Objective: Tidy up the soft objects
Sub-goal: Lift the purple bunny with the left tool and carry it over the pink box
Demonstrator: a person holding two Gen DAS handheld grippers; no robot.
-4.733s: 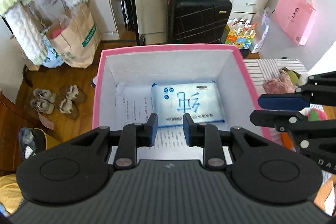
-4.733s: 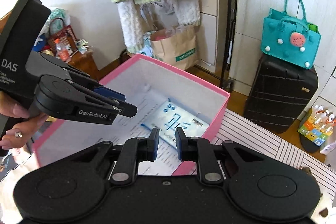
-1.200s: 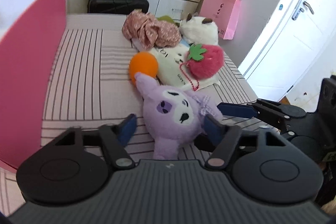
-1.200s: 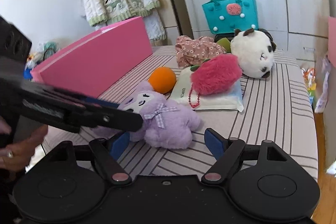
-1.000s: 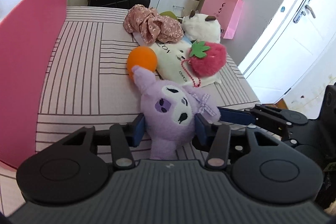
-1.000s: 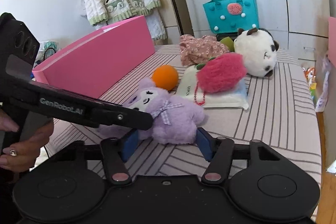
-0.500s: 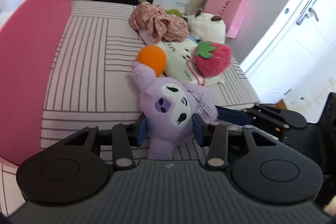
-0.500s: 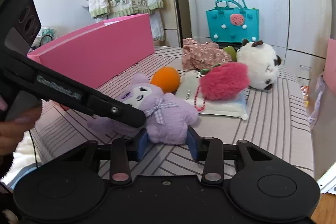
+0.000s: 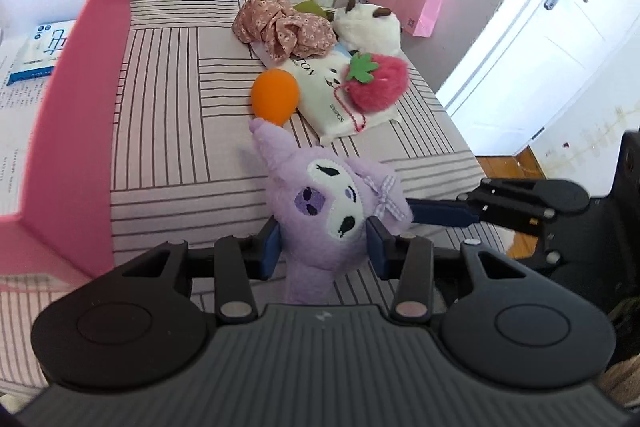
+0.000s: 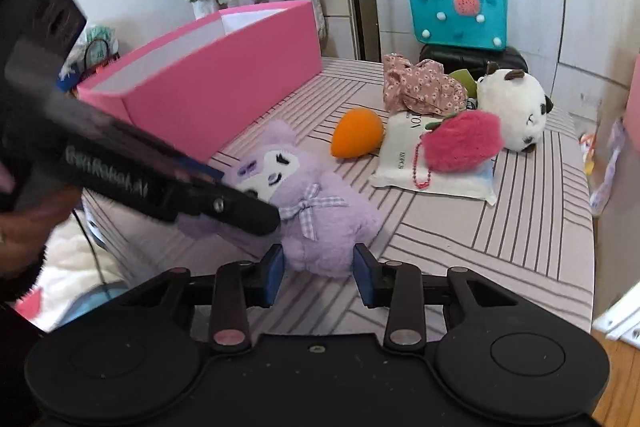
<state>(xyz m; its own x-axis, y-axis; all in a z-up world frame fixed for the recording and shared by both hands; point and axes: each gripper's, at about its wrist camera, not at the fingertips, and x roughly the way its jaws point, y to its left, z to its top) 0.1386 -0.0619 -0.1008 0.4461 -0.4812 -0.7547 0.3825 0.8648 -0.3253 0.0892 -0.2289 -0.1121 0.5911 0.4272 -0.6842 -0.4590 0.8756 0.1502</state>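
Note:
A purple plush (image 9: pixel 328 199) with a checked bow lies at the near edge of the striped table (image 9: pixel 180 131). My left gripper (image 9: pixel 322 247) is shut on its head, a blue pad on each side. In the right wrist view the same plush (image 10: pixel 316 223) has its lower body between the pads of my right gripper (image 10: pixel 318 263), whose jaws are closing and press on the fur. The left gripper (image 10: pixel 240 211) reaches in from the left there. The right gripper (image 9: pixel 440 213) comes in from the right in the left wrist view.
An open pink box (image 9: pixel 80 107) stands to the left with a blue tissue pack (image 9: pixel 44 51) inside. Farther back lie an orange ball (image 9: pixel 275 97), a white pack (image 9: pixel 332 95), a strawberry plush (image 9: pixel 378 85), a panda plush (image 9: pixel 370 27) and floral cloth (image 9: pixel 284 25).
Both grippers have narrowed from wide open onto the purple plush. Both have risen a little, and the plush's head has come up with the left one.

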